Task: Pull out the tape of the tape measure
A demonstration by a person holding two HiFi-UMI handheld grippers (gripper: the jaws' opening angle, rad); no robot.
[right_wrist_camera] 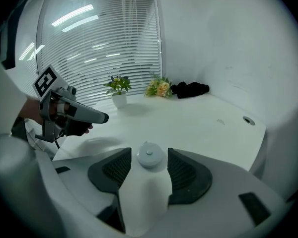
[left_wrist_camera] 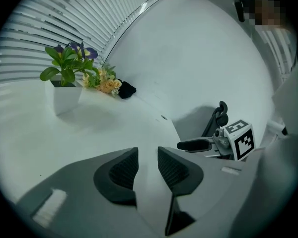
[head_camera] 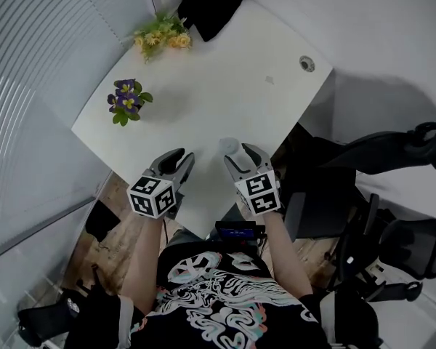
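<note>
The tape measure (head_camera: 229, 145) is a small round white case lying on the white table (head_camera: 225, 86) near its front edge. In the right gripper view the tape measure (right_wrist_camera: 149, 156) sits between the fingertips of my right gripper (right_wrist_camera: 149, 151), with a narrow gap on each side; the jaws stand open around it. In the head view my right gripper (head_camera: 242, 154) is just behind the case. My left gripper (head_camera: 181, 158) hovers to the left of it, open and empty. The left gripper (left_wrist_camera: 148, 158) shows only bare table between its pads.
A white pot of purple flowers (head_camera: 127, 102) stands at the table's left edge. Yellow flowers (head_camera: 161, 35) and a black cloth (head_camera: 211, 6) lie at the far end. A cable hole (head_camera: 307, 64) is near the right edge. Office chairs (head_camera: 392, 151) stand to the right.
</note>
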